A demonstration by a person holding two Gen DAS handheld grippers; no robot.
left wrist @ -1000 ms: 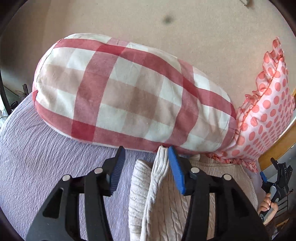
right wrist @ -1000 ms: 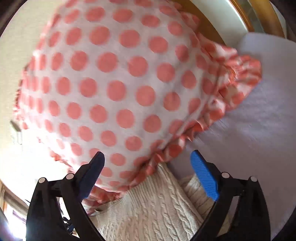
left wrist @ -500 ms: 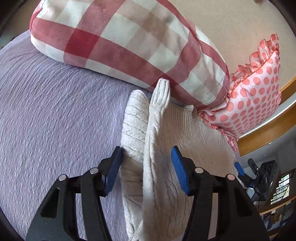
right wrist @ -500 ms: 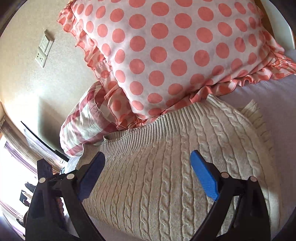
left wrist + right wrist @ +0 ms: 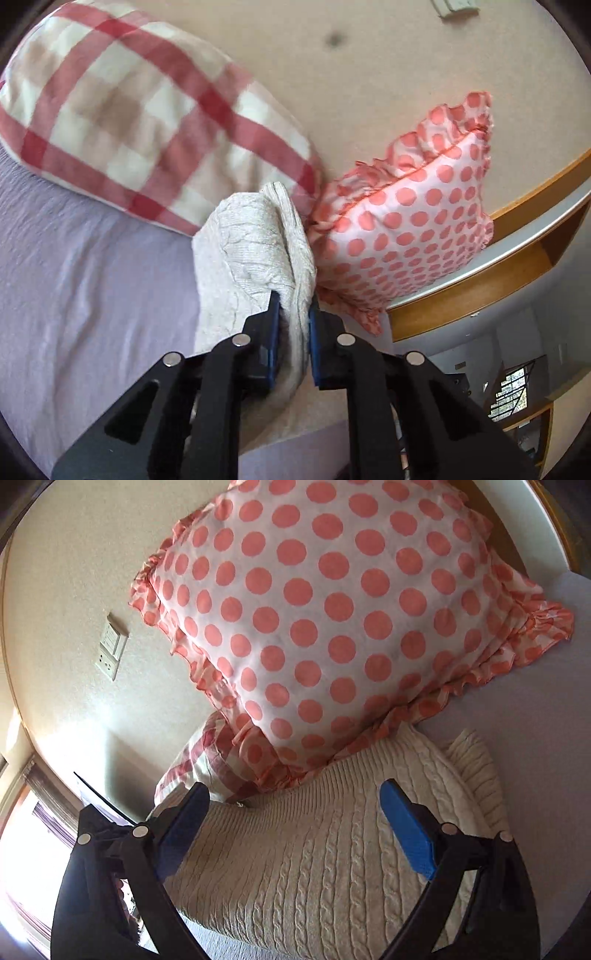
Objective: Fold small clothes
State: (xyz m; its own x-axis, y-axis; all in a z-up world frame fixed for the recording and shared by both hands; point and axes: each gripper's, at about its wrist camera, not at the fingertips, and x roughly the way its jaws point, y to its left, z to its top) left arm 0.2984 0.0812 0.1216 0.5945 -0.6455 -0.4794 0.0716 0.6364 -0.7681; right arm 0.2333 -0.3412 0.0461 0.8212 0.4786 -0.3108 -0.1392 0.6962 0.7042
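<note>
We've got the left gripper (image 5: pixel 293 306) clamped on a fold of the sweater (image 5: pixel 255 254); right gripper (image 5: pixel 295 812) wide open above it. Sweater lies on the bed (image 5: pixel 85 266), touching both pillows (image 5: pixel 332 627).

Sweater (image 5: pixel 325 856) cream cable-knit wool, rough; bedsheet (image 5: pixel 74 288) lilac crinkled matt cloth.

Sweater (image 5: pixel 332 867) lies on bedsheet (image 5: pixel 74 295), far edge touching dotted pillow (image 5: pixel 332 620). Checked pillow (image 5: pixel 122 122) left of dotted pillow, both against wall (image 5: pixel 369 55). Left gripper (image 5: pixel 293 314) pinches sweater fold; right gripper (image 5: pixel 295 805) above sweater, jaws apart.
</note>
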